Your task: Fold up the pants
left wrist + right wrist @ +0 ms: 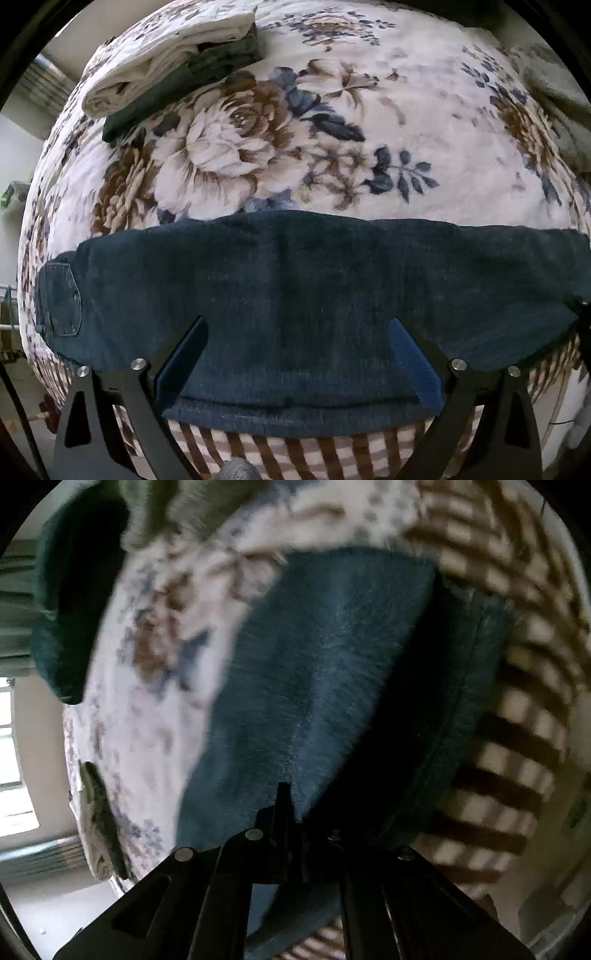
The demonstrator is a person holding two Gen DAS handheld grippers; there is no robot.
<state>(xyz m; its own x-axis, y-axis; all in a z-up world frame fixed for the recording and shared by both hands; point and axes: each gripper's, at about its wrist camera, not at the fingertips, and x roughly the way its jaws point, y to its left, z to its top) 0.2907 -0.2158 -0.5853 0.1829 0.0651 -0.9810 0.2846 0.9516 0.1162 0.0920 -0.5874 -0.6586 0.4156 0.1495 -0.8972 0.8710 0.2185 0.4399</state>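
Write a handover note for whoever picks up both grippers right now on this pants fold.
Left gripper: open, hovering over the jeans, holding nothing.
Right gripper: shut; whether it pinches denim cannot be told through the blur.
Jeans lie in a long strip across the floral blanket, back pocket at one end.
Done: apparently folded lengthwise, leg on leg.
Left: fold the strip end to end, then probably add it to the folded pile.

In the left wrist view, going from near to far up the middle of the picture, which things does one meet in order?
Left gripper with open jaws, then the dark blue jeans lying flat across the picture, then the floral blanket, and farthest, toward the upper left, the stack of folded clothes.
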